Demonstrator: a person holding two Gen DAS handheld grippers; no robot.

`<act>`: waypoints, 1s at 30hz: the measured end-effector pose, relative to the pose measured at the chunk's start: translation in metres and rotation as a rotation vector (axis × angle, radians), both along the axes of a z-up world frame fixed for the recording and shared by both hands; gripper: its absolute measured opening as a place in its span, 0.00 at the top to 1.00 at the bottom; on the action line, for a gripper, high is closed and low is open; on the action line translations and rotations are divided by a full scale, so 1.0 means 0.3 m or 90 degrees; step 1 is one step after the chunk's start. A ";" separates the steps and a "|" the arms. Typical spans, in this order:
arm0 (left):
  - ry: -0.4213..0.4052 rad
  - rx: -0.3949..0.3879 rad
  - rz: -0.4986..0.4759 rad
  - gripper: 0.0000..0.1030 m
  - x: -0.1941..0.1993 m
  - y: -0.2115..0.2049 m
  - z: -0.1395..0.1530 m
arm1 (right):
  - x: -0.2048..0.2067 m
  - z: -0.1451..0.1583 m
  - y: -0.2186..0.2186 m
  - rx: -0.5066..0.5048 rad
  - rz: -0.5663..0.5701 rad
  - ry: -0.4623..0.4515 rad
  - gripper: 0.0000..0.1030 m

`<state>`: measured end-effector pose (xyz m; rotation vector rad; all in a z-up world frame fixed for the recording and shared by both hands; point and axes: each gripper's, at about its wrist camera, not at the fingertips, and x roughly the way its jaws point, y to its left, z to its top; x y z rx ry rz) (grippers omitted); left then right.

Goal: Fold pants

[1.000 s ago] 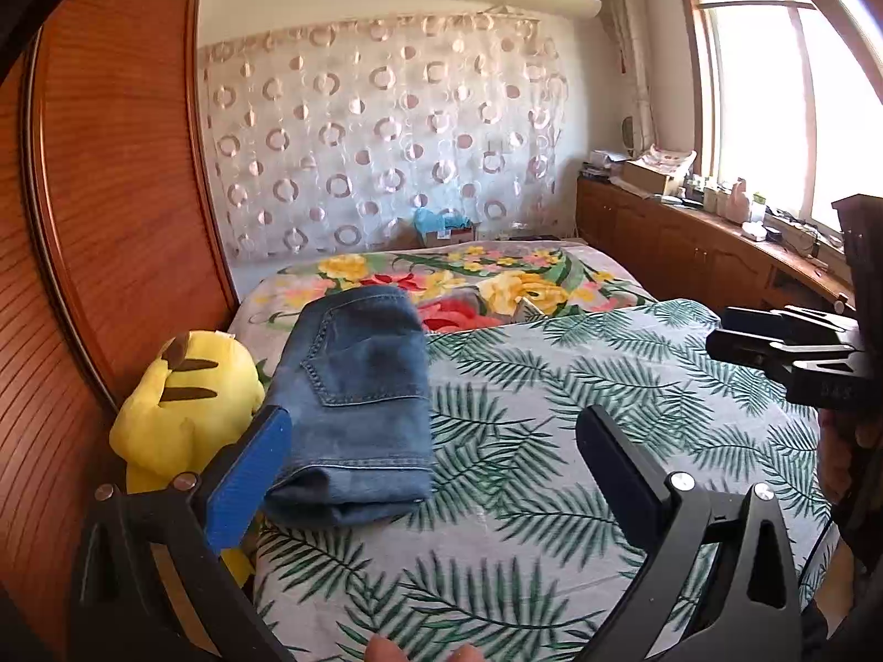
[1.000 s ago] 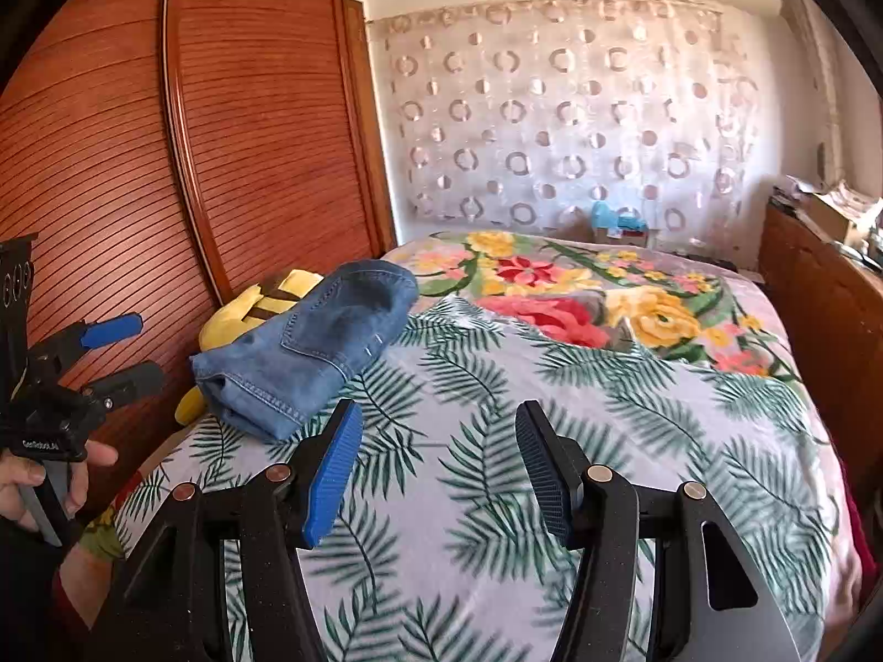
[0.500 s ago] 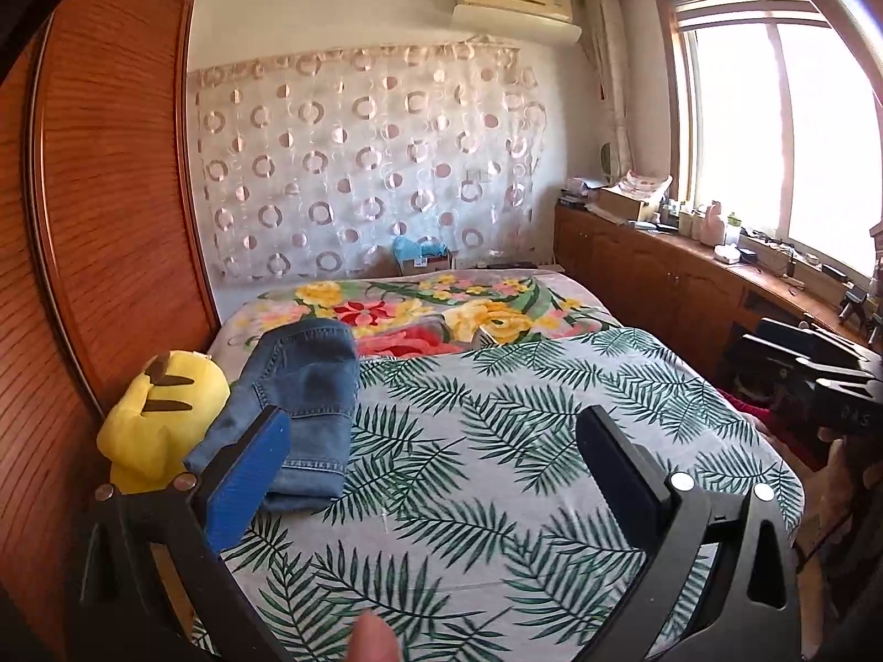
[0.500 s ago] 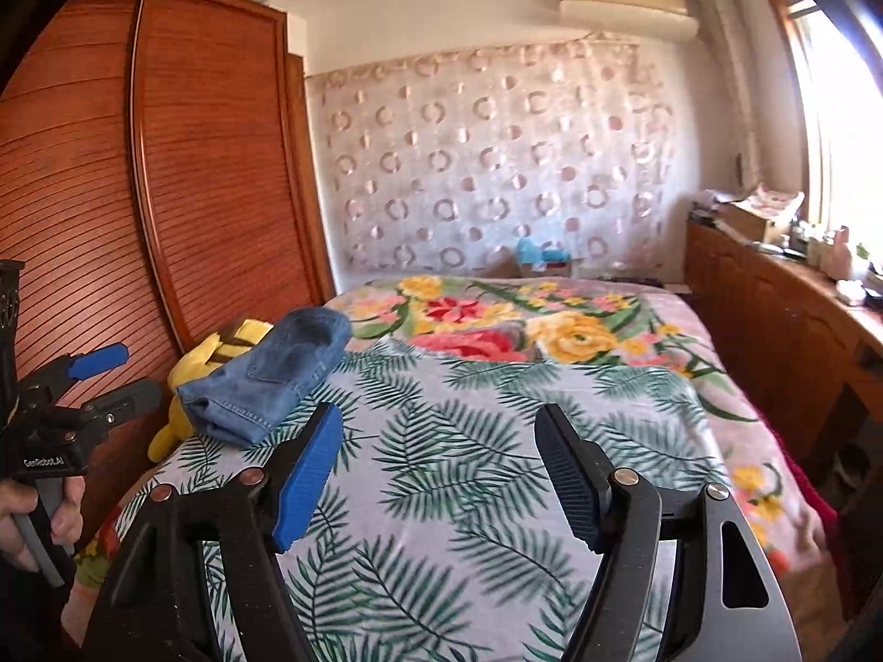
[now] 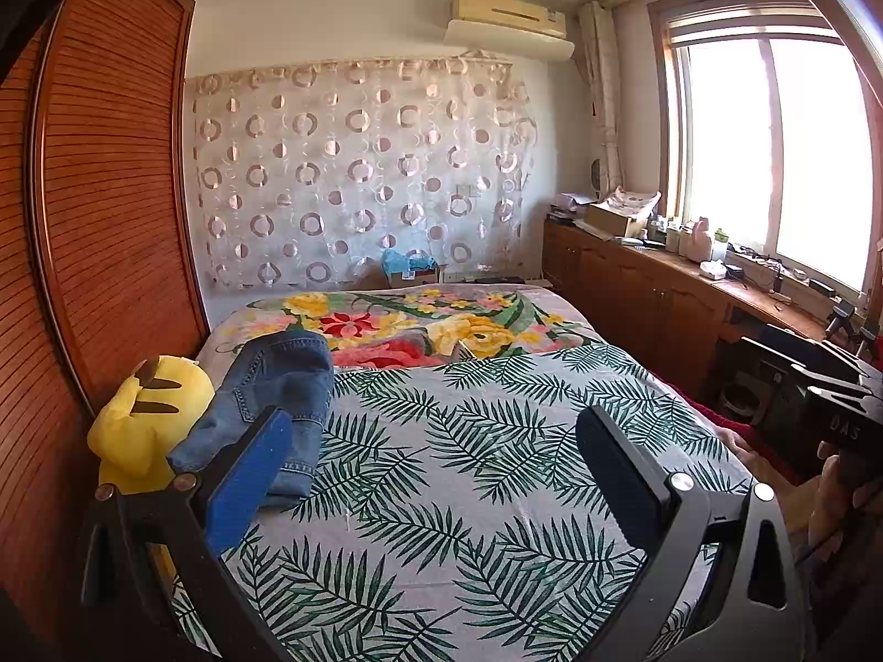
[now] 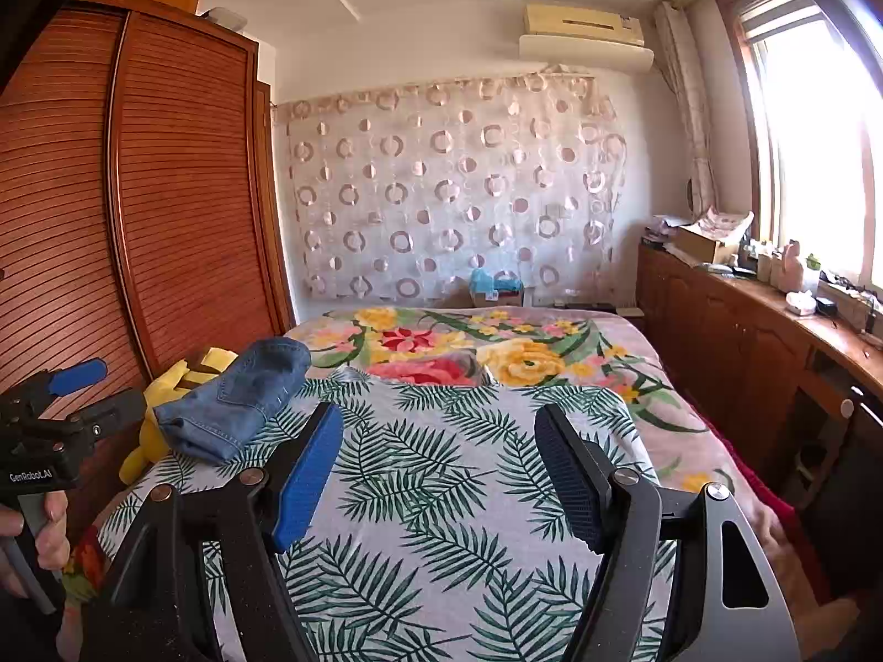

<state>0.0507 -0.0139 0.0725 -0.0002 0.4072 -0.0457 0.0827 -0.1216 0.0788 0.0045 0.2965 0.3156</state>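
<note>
Blue denim pants (image 5: pixel 270 397), one pair, already folded into a compact stack, lie at the wardrobe-side edge of the bed (image 5: pixel 496 496), touching the one yellow plush toy (image 5: pixel 146 419). Long axis runs from bed foot toward the floral blanket. Two grippers: left gripper (image 5: pixel 436 469) and right gripper (image 6: pixel 436 469), both spread wide and empty, well apart from the pants. Pants lie ahead-left of both; left gripper is nearer.
</note>
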 end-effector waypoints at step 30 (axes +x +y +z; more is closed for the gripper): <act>0.000 -0.003 0.012 0.00 -0.007 0.026 0.010 | -0.004 -0.010 -0.042 0.003 -0.009 -0.004 0.28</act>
